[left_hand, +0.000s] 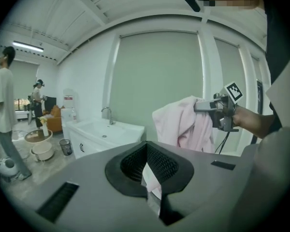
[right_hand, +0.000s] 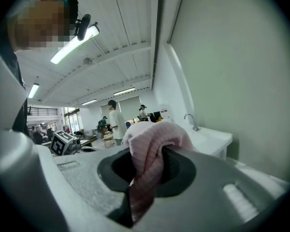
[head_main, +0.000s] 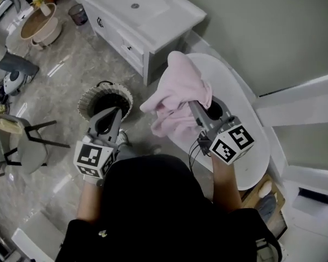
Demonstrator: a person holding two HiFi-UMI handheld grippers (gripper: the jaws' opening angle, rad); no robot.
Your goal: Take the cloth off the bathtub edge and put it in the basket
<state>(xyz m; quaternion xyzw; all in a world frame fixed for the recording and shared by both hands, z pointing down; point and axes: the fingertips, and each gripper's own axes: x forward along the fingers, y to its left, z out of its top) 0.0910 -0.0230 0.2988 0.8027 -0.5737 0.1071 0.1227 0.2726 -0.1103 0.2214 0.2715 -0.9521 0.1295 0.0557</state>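
Observation:
The pink cloth hangs bunched in the air above the white bathtub, off its edge. My right gripper is shut on it; in the right gripper view a fold of the cloth fills the gap between the jaws. The round woven basket stands on the floor left of the tub. My left gripper hovers over the basket's near rim, its jaws together with only a thin slit and nothing held. The left gripper view shows the cloth hanging from the right gripper.
A white vanity with a sink stands behind the basket. A grey chair is at the left, a tan basin and a small bin farther back. People stand in the background.

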